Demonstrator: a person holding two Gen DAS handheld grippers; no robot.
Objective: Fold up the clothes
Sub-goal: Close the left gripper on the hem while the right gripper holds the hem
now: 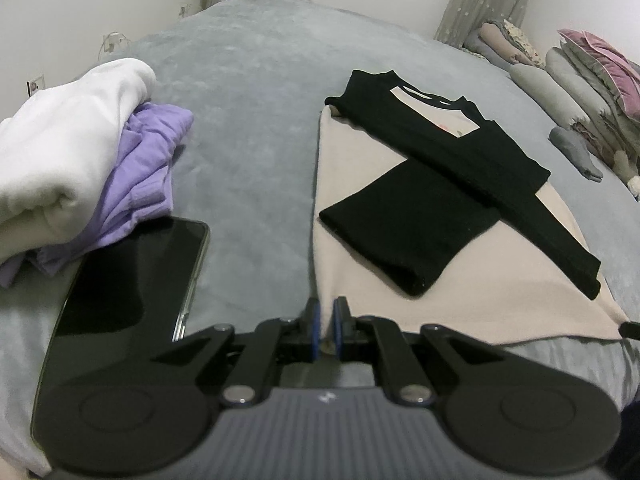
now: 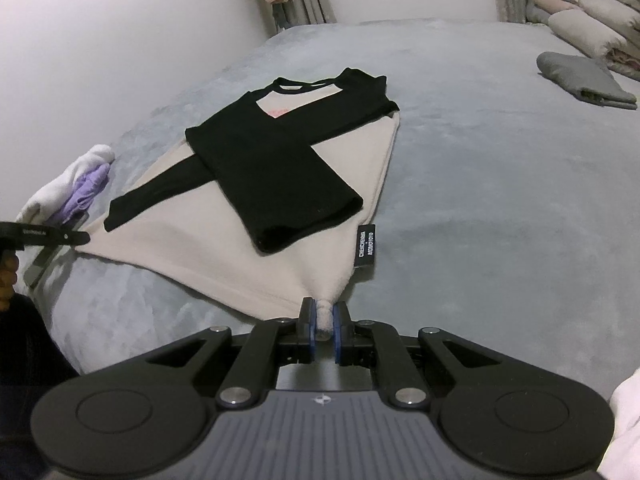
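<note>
- My left gripper (image 1: pixel 327 330) has its jaws closed on the near left hem corner of the shirt (image 1: pixel 360 184); only a thin edge of cloth shows between the pads.
- My right gripper (image 2: pixel 324 330) has its jaws clamped on the near right hem corner, and a bunched nub of cream fabric pokes up between them.
- The shirt lies flat on the bed (image 1: pixel 248 128), hem toward me and collar away. Its cream body is pulled into a taut fan between my two grips.
- The black sleeves (image 2: pixel 280 176) are already crossed over the chest, one over the other. I judge the next fold is hem up toward the collar.
- It looks soft and fairly thick, like fleece: light, limp and not slippery. I expect it to sag in the middle when lifted, so the corners are the right hold, kept apart and level.
- The risk I see is the loose sleeves sliding off if I lift fast or tilt.
- A side label (image 2: pixel 367 246) lies just beyond my right grip.
- A phone (image 1: pixel 132 280) lies near my left side, with a white and purple pile (image 1: pixel 80 152) behind it.
- A folded grey item (image 2: pixel 584 80) and the pillows (image 1: pixel 560 92) sit well apart, far right.
</note>
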